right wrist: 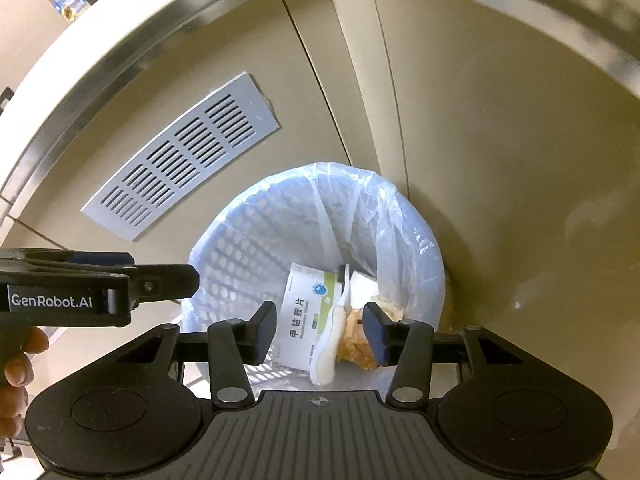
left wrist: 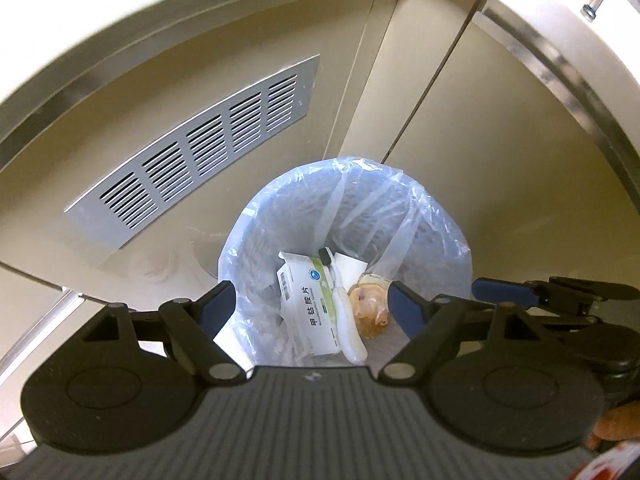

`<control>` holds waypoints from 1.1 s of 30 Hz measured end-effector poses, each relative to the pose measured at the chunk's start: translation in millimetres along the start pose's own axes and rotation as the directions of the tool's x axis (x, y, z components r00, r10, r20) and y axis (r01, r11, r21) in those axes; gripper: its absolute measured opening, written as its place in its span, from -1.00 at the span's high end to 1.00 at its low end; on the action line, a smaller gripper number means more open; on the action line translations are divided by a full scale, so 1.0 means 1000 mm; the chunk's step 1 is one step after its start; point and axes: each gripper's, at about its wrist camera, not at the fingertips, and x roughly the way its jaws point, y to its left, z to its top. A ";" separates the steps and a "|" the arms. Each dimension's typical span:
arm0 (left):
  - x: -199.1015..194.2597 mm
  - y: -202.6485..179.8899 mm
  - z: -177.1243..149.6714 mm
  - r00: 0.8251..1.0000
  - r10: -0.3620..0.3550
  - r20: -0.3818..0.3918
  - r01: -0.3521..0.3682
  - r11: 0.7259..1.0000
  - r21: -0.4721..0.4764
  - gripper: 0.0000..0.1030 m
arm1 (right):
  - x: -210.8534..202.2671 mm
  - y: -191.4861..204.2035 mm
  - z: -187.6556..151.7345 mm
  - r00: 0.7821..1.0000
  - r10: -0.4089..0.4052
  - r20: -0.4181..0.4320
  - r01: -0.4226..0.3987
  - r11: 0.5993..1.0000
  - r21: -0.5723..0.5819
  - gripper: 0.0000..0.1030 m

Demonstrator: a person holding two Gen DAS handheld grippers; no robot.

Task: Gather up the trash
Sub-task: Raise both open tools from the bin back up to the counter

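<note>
We hold our two grippers over a round white basket with holes, lined with a thin clear plastic bag point(left wrist: 404, 200). The basket stands on the floor by the tan cabinet wall with a grey metal vent point(left wrist: 192, 152).

The trash is already down inside the bag. There is a flat white medicine box with green trim point(left wrist: 310, 312), a long white plastic toothbrush point(left wrist: 348, 328) and a crumpled orange-tan wrapper point(left wrist: 370, 308). The toothbrush lies right beside the box, and its long side runs from the far side of the basket toward us.

Our left gripper point(left wrist: 310, 300) has its jaws spread wide with nothing between them. Our right gripper point(right wrist: 320, 328) is loose too – its pads stand apart and press on nothing. The trash only shows through the gaps, far below.

Both grippers hang side by side above the basket's near edge, so neither is clearly closer. We think the next move has to do with the bag's rim – it lies out ahead of both sets of jaws.

The near rim is hidden under our grippers. A white sheet behind the box is hard to make out.
</note>
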 end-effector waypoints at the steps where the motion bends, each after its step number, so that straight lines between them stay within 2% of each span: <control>1: -0.004 0.001 -0.001 1.000 -0.003 0.002 0.003 1.000 -0.001 -0.58 | -0.004 0.001 -0.001 1.000 0.002 0.003 -0.002 1.000 0.001 0.05; 10: -0.048 0.002 -0.012 0.999 -0.004 0.051 0.004 1.000 -0.001 -0.58 | -0.046 0.017 -0.003 0.999 0.007 0.040 -0.006 1.000 -0.030 -0.02; 16: -0.095 0.004 -0.012 0.989 -0.016 0.147 0.018 1.000 -0.013 -0.58 | -0.085 0.029 0.002 0.995 0.038 0.097 -0.033 0.998 -0.048 -0.13; 25: -0.157 0.004 0.016 0.952 -0.026 0.305 0.021 1.000 0.019 -0.57 | -0.136 0.037 0.024 0.973 0.036 0.228 -0.029 0.999 -0.035 -0.27; 33: -0.184 0.013 0.078 0.905 -0.017 0.425 -0.023 0.996 0.088 -0.57 | -0.153 0.033 0.063 0.941 -0.012 0.337 0.001 0.999 0.034 -0.31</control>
